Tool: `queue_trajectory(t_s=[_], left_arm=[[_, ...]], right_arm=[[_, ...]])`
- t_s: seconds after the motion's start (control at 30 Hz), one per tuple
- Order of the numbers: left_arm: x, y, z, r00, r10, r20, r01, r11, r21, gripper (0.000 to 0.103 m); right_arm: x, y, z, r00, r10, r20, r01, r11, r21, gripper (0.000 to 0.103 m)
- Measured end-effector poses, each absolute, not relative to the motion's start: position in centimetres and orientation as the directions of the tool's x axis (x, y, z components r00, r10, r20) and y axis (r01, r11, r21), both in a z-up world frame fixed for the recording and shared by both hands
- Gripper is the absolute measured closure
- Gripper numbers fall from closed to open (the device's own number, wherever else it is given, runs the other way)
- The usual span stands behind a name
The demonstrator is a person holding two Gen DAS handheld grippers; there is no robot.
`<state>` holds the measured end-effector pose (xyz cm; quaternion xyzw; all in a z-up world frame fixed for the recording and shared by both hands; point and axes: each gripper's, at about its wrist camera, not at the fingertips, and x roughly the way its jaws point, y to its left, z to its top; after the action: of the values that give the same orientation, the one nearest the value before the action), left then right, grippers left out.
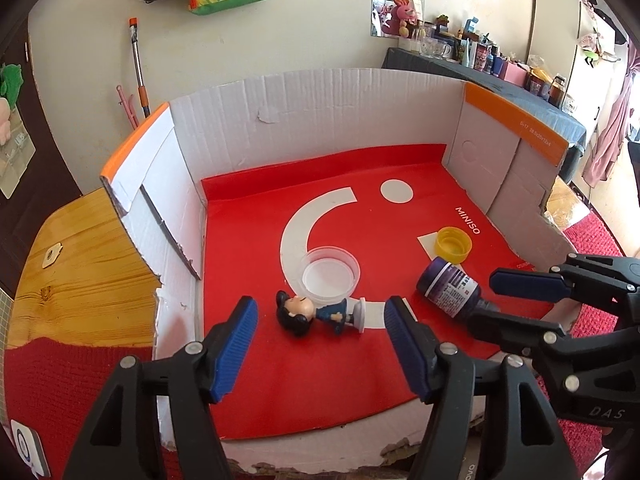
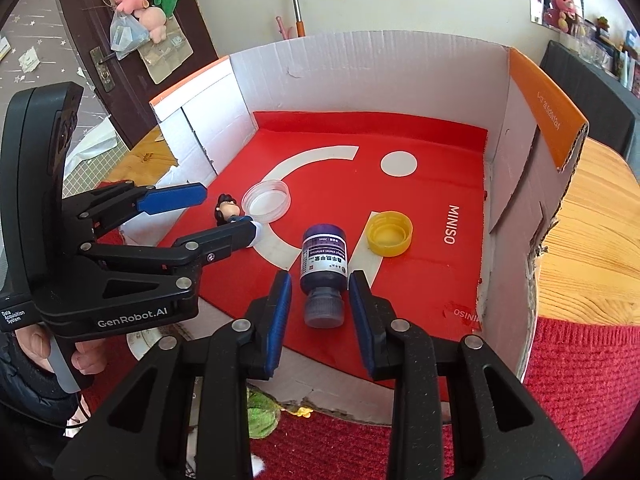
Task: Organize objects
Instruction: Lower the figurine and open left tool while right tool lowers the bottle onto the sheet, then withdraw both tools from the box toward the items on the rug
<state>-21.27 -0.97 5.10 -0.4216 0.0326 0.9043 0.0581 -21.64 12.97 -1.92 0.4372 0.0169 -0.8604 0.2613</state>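
The left gripper has its jaws well apart, with nothing pressed between them; the toy figure lies on its side just ahead of the gap, touching neither blue pad. The right gripper has its jaws spread a little, one on either side of the purple bottle, which lies on its side with its dark cap toward the camera. There is a sliver of red floor between each pad and the cap, so the bottle is not clamped.

Both things rest on the red floor of a cardboard box with white inner walls and orange edges. Just beyond the figure's head sits a clear round lid, open side up, touching or nearly touching the figure. A yellow cap stands near the bottle's base, toward the right wall.

The box sits on a wooden worktop, partly covered by a red cloth. In the right wrist view a hand grips the left gripper's handle.
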Motion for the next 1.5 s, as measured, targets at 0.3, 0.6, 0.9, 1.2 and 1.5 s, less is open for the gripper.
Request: queue_trajectory(t_s=[0.3, 0.6, 0.9, 1.2, 1.5], left_arm=[[-20.0, -1.9, 6.0, -0.654, 0.077, -0.753, -0.117, -0.993, 0.000, 0.030], [-18.8, -2.4, 6.5, -0.665, 0.081, -0.742, -0.106, -0.994, -0.013, 0.023], [-17.9, -2.7, 6.8, -0.671, 0.079, -0.737, -0.097, -0.995, -0.017, 0.013], [-16.8, -2.5, 7.1, -0.679, 0.081, -0.730, -0.102, -0.995, -0.015, 0.007], [-15.8, -2.6, 7.4, -0.682, 0.079, -0.727, -0.093, -0.995, -0.021, 0.002]], right_arm=[[-20.4, 12.7, -1.4, -0.498, -0.436, -0.750, 0.477, -0.860, 0.183, 0.050], [-18.9, 12.9, -0.5, -0.515, -0.446, -0.732, 0.483, -0.856, 0.182, 0.042], [-17.6, 13.1, 0.3, -0.534, -0.453, -0.714, 0.490, -0.854, 0.175, 0.029], [-15.9, 13.1, 1.3, -0.556, -0.453, -0.697, 0.497, -0.853, 0.158, 0.018], [-14.1, 13.4, 1.9, -0.560, -0.456, -0.692, 0.501, -0.851, 0.155, 0.012]])
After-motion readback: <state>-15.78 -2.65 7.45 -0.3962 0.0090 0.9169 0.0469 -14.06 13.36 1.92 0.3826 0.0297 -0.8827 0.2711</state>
